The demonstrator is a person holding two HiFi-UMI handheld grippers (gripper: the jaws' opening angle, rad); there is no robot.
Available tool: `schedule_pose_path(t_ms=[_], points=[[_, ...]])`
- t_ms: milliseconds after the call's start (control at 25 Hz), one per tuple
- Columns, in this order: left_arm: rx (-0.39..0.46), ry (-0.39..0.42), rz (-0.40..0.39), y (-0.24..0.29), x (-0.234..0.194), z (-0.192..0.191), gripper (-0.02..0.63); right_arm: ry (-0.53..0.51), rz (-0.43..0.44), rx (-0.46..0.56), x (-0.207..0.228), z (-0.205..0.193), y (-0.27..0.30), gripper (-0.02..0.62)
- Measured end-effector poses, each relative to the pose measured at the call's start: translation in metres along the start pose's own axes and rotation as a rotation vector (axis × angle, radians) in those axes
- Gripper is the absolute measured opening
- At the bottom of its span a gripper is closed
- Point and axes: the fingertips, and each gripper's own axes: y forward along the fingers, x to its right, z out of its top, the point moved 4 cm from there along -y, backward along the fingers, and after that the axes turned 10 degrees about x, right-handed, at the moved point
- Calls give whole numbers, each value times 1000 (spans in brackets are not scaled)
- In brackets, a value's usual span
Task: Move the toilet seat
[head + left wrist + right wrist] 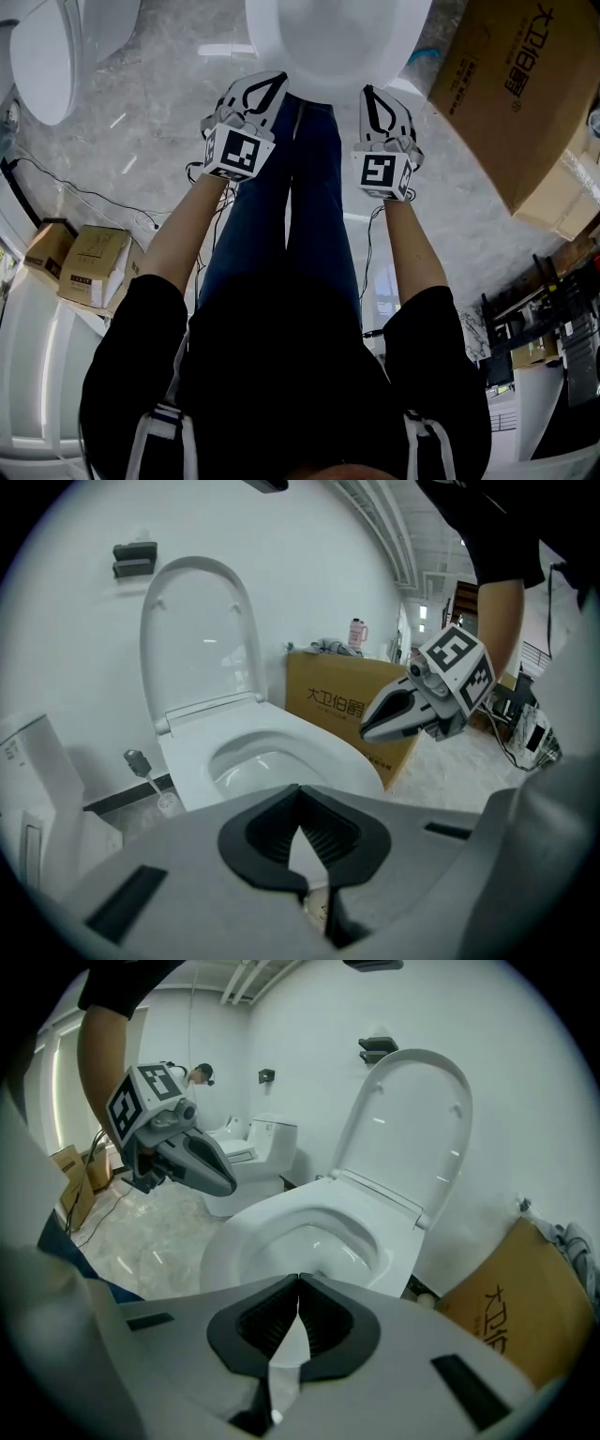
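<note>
A person in a black top and blue jeans stands at the front of a white toilet bowl (337, 37), holding the left gripper (270, 86) and the right gripper (370, 94) side by side above its front rim, both tilted downward and touching nothing. The gripper views show each pair of jaws pressed together at the tips with nothing pinched between them. The toilet seat (197, 630) stands raised at the bowl's back edge, upright against the white wall and well apart from both tools. A large brown cardboard box (516, 94) printed with dark characters sits on the grey marbled floor (150, 112) just beside the bowl, on the person's right, and a pink cup (357, 632) stands on its top near the wall. A second toilet (42, 56) stands off to the person's left, and smaller cartons (94, 262) lie by the floor's left edge, where dark cables trail.
</note>
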Motion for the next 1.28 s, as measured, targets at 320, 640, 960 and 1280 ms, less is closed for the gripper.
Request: schedule_pose_path(t_ms=[320,640,960,1280], points=[[-104,29,-54,6,9,-33,8,-32,49,-70,-13,-35,4,24],[-192,145,-138,13,21,-51,39,-133,119,-142,-26,-56,5,29],[-323,343,-218,17,24,-69,221,-261,207,-200,-37,-69,11,191],[-418,632,-320,28,32,-82,285,-429,262,-300,-38,-80,16,264]])
